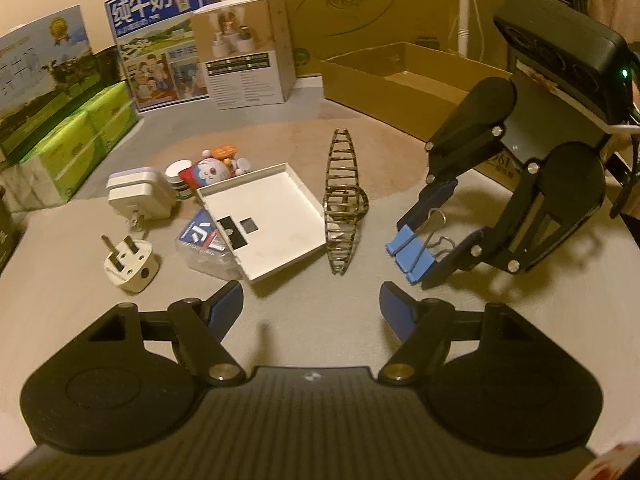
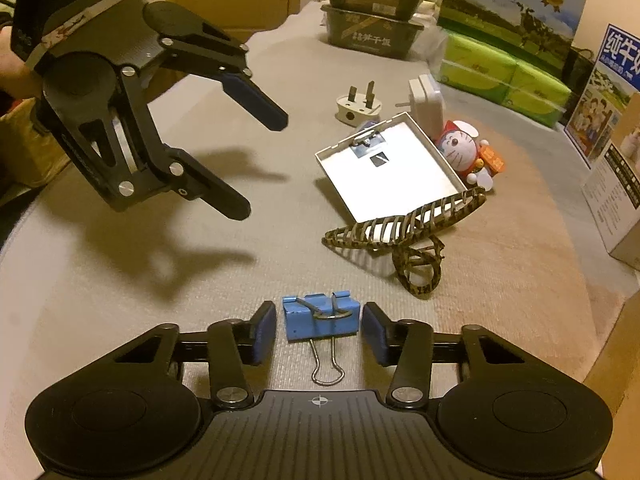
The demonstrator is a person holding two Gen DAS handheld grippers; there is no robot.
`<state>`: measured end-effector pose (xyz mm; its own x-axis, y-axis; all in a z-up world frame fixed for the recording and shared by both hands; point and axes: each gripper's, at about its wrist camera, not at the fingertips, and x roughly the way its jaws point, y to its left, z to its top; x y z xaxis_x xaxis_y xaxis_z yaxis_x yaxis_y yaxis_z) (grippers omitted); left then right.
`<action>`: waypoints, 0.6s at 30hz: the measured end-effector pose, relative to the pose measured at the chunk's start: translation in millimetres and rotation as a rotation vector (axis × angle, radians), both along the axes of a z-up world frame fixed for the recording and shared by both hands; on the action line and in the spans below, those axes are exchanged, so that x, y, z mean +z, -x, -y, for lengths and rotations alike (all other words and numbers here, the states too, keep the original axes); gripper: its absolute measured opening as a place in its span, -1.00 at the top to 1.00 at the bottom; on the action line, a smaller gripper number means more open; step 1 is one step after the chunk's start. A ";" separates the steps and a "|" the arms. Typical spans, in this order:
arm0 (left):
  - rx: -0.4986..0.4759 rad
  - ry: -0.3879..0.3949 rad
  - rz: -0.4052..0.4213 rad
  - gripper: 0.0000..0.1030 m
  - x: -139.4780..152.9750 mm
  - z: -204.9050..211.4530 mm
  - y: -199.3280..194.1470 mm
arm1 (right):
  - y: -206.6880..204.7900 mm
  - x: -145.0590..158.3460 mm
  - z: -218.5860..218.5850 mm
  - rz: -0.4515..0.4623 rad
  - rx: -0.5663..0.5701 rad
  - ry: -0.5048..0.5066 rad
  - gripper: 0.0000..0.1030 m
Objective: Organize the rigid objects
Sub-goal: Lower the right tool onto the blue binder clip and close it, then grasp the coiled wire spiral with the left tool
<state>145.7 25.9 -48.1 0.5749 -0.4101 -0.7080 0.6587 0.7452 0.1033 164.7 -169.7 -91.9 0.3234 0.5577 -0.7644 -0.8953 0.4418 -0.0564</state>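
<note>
Blue painted-metal binder clip (image 2: 320,318) with wire handles, matt woven tablecloth (image 2: 200,280), glossy white plastic tray (image 2: 400,176)

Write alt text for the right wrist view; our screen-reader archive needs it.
The right gripper straddles a blue binder clip on the table, pads just off its sides. The open left gripper hovers upper left; a white tray and hair clip lie beyond.

1. You can read 纯牛奶 in white on the blue milk carton (image 1: 160,36).
2. The same 纯牛奶 stands faintly atop the landscape carton (image 2: 508,12).
3. The cardboard box (image 1: 352,4) logo and the white box (image 1: 244,76) print are too small to read.
</note>
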 end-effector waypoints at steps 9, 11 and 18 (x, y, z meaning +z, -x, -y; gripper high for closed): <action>-0.070 -0.007 0.003 -0.38 -0.7 13.7 -12.4 | 1.9 10.2 7.0 0.005 -0.025 -0.013 0.21; -0.081 -0.004 0.002 -0.36 -1.2 19.0 -17.5 | 1.1 16.6 13.8 0.006 -0.051 -0.026 0.21; -0.099 0.024 -0.005 -0.25 -4.9 40.7 -36.1 | -6.7 31.3 36.1 0.028 -0.124 -0.031 0.21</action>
<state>181.8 -14.8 -53.0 0.5268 -0.4819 -0.7002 0.7300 0.6785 0.0822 171.4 -205.8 -60.5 0.4125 0.5354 -0.7370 -0.8320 0.5510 -0.0653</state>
